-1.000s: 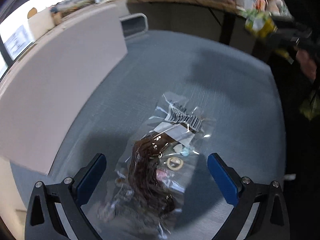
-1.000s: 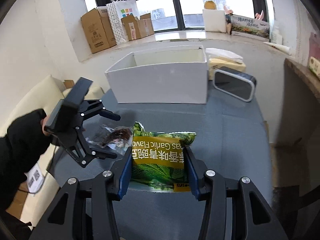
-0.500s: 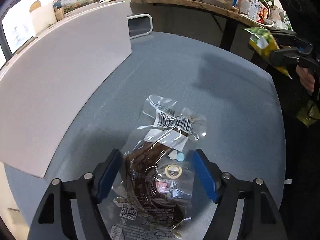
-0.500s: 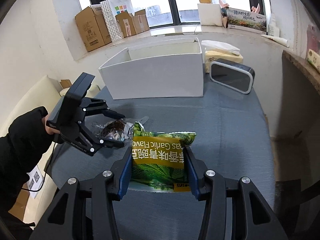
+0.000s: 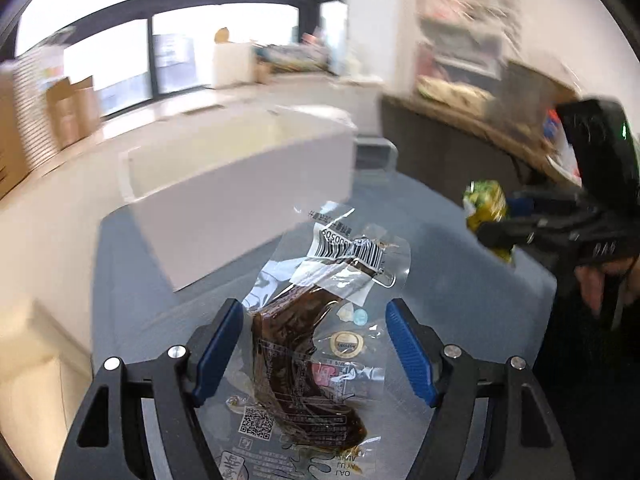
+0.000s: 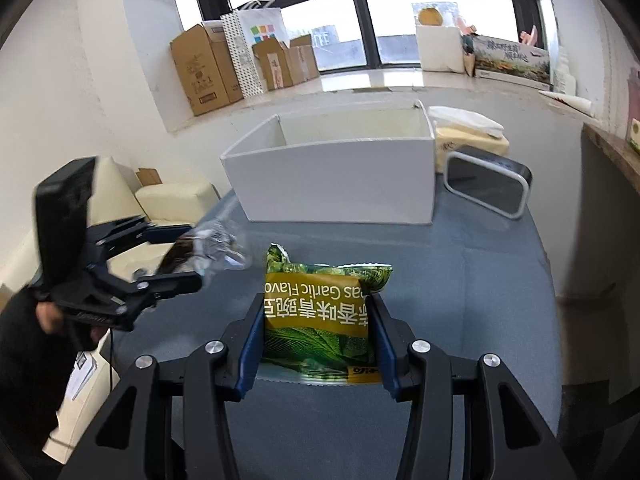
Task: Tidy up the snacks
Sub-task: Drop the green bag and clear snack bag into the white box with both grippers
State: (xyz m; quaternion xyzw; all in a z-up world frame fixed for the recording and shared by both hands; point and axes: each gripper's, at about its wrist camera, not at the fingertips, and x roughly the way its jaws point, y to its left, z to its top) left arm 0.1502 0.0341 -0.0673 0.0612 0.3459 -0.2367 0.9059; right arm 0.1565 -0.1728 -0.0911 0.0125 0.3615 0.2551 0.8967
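**A:** Left wrist view first, quick. My left gripper [image 5: 314,344] has the clear vacuum pack [image 5: 320,320] of dark brown snack between its blue pads and off the grey tabletop [image 5: 440,264]. The left pad presses the pack's edge; the right pad looks a touch clear of the film. Jaws came in over the last second, and I read it as a grip since the pack hangs in the air in the other view too.

**B:** Right side?

**A:** Right gripper [image 6: 316,340] is clamped on the green garlic-flavour bag [image 6: 324,312], both pads flat against its sides, held up over the table, print upside down to the camera.

**B:** Progress?

**A:** Early, I'd say. The white box [image 6: 336,184] stands open at the far end of the table, and what I can see of its inside is bare. Nothing binned yet. Both snacks are picked and well short of the box. Left to do: carry both over and drop them in.

**B:** Counts?

**A:** Two snacks, one per gripper. One white box. Two grippers. One dark rounded device with a pale frame [image 6: 488,184] just beside the box on the right. No other loose snacks on the table that I can see. The left view is blurred, so the shelf clutter behind is uncountable.
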